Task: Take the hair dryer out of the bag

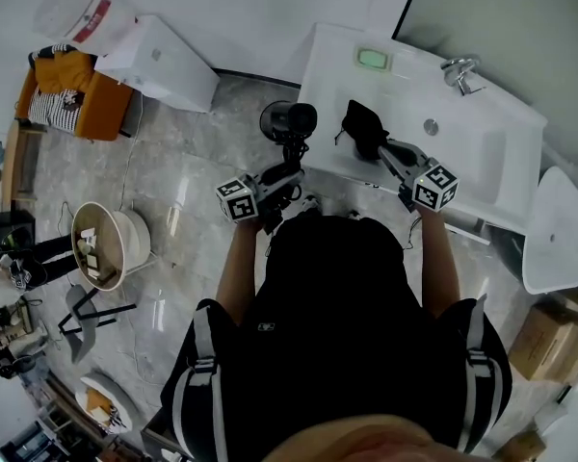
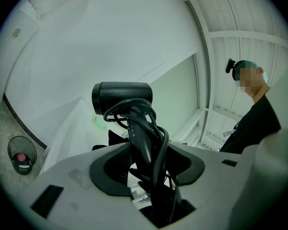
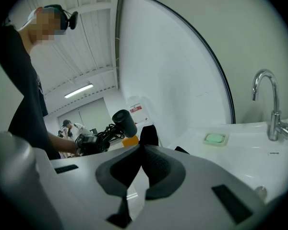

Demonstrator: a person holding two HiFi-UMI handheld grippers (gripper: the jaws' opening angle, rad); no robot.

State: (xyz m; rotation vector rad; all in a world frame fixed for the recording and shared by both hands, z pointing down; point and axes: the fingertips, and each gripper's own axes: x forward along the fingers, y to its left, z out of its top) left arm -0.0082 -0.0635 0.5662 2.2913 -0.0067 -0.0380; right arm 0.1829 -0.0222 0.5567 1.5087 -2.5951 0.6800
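The black hair dryer (image 1: 289,123) stands upright off the left edge of the white counter (image 1: 328,65). My left gripper (image 1: 291,166) is shut on its handle. In the left gripper view the handle and wound cord (image 2: 146,143) run up between the jaws to the barrel (image 2: 122,97). The black bag (image 1: 364,128) hangs limp over the counter to the right of the dryer, apart from it. My right gripper (image 1: 380,147) is shut on the bag's cloth (image 3: 149,135). The right gripper view shows the dryer (image 3: 125,122) off to the left.
A sink basin (image 1: 462,152) with a chrome faucet (image 1: 459,70) and a green soap dish (image 1: 373,59) fills the counter's right part. On the floor to the left stand a round white bin (image 1: 106,243) and an orange chair (image 1: 72,94). Cardboard boxes (image 1: 549,340) sit at the lower right.
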